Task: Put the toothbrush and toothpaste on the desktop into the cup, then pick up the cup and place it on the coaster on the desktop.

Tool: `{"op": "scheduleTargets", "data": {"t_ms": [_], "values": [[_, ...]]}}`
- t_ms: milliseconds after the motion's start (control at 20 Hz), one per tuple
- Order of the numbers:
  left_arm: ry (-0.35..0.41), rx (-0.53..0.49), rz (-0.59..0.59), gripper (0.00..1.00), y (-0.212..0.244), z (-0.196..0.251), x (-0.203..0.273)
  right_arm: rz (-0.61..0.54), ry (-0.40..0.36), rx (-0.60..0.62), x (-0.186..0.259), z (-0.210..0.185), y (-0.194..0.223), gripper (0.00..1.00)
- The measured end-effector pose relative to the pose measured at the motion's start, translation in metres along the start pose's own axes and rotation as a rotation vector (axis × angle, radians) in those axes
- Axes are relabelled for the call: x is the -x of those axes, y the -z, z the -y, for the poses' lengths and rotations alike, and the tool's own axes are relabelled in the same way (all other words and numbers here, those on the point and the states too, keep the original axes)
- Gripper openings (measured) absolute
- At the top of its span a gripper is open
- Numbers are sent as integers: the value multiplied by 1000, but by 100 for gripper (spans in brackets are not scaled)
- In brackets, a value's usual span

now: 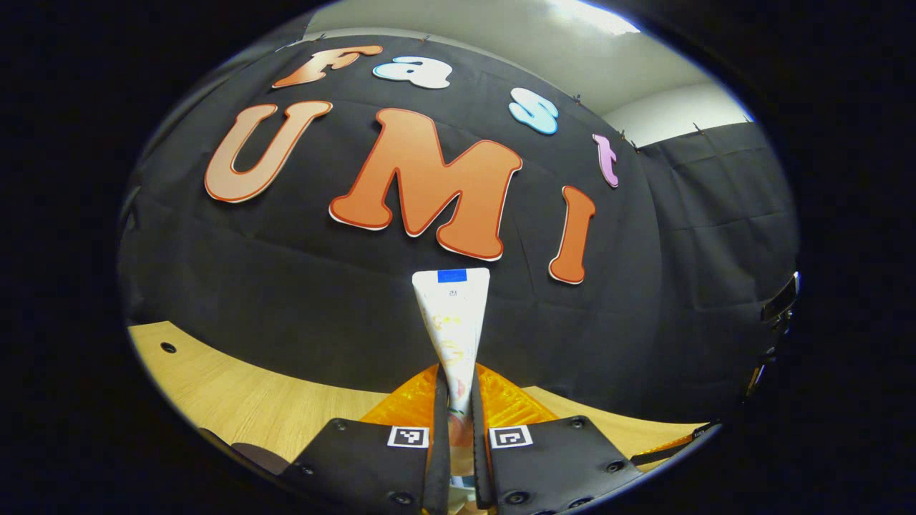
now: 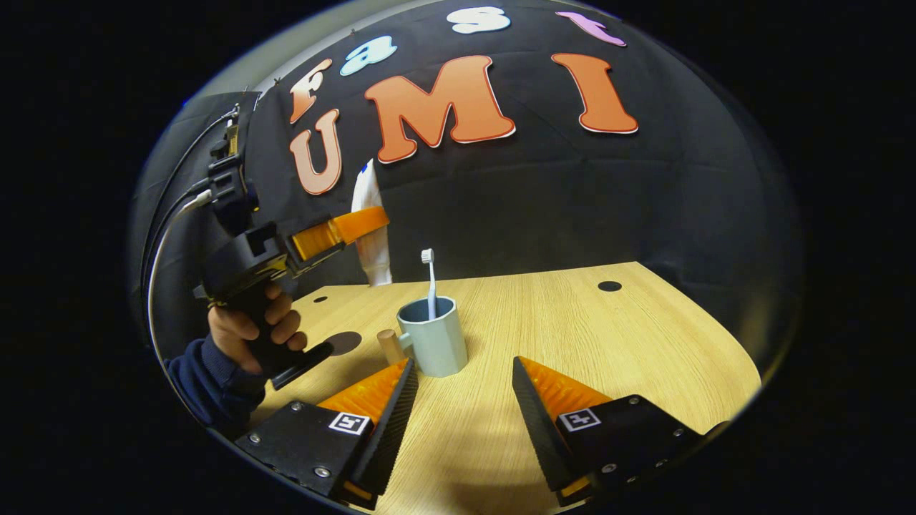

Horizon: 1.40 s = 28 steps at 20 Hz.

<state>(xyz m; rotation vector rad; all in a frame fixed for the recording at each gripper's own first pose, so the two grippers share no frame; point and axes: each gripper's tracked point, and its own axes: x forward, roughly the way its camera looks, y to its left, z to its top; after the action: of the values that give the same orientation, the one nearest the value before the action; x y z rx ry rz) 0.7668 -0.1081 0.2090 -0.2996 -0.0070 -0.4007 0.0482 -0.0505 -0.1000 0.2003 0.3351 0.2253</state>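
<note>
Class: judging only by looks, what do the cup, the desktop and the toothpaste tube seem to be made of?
Cup: probably ceramic or hard plastic, matt pale blue, with faceted sides and a light, wood-like handle.
Desktop: wood or wood-look laminate, with pale grain lines and a smooth surface.
Toothpaste tube: likely soft plastic, white and printed, its end flattened into a crimp.

Toothbrush (image 2: pixel 429 279) upright inside cup (image 2: pixel 435 340)

We see the desktop (image 2: pixel 572 336) as pale wood-grain laminate w/ a smooth, slightly satin finish, and the booth wall (image 2: pixel 544 200) as matt black cloth w/ soft creases. The cup (image 2: pixel 434 336) looks matt, smooth ceramic or plastic w/ a wooden-looking handle; the toothpaste (image 1: pixel 452 322) tube is smooth plastic w/ a faint sheen.
</note>
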Motion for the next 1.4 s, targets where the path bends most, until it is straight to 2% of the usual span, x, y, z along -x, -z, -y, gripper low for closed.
{"op": "scheduleTargets", "data": {"t_ms": [150,600,750,1050,1300,1400], "values": [[43,1,-39,17,24,8,-17,-6,-3,-4,-1,1,4,82],[57,35,-198,17,95,7,-31,-40,-16,-8,-9,-2,16,83],[56,44,-228,17,105,7,-23,-52,-13,-22,-11,-1,20,83],[70,20,-264,25,106,9,-1,-54,-6,-59,-12,-6,17,84],[66,-18,-267,48,86,3,26,-75,-14,-48,-14,-24,5,83],[43,-11,-258,70,72,-8,42,-93,-4,-22,-17,-30,-2,84]]}}
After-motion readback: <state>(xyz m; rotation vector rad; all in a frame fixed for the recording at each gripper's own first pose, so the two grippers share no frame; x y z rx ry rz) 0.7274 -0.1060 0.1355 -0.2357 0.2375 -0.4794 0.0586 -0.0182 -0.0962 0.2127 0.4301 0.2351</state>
